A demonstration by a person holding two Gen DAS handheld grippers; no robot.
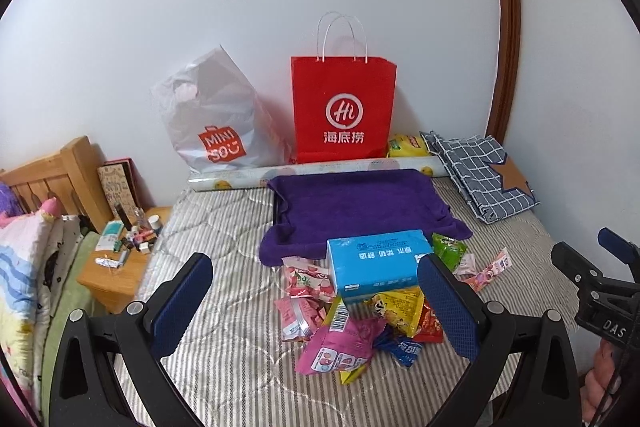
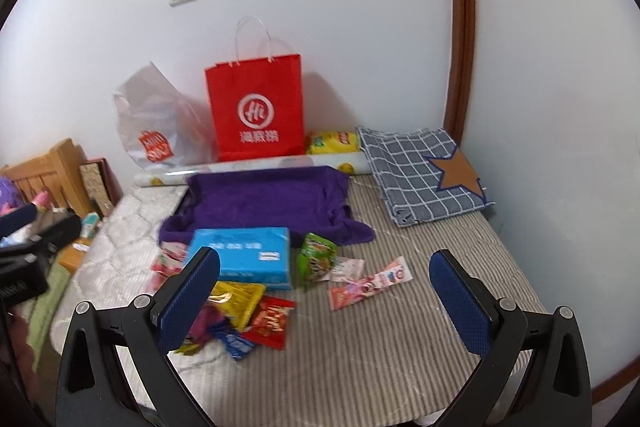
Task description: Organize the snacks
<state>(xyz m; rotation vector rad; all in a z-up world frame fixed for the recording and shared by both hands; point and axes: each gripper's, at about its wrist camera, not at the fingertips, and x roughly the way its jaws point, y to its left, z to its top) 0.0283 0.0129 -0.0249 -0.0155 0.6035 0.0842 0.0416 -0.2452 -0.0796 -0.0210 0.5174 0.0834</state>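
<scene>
Both grippers, left gripper [image 1: 316, 301] and right gripper [image 2: 325, 293], spread apart, empty, above heaped snack packets [image 1: 352, 323] on bed [image 2: 360, 339]; likely to pinch several slippery wrappers together.

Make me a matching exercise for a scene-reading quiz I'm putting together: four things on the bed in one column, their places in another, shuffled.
Things:
1. red paper bag
2. blue box
3. checked cloth
4. green packet

Places:
A. folded at the bed's far right corner
B. upright against the wall
C. just right of the blue box
D. at the near edge of the purple towel, above the snack pile

Pairs: 1-B, 2-D, 3-A, 4-C
</scene>
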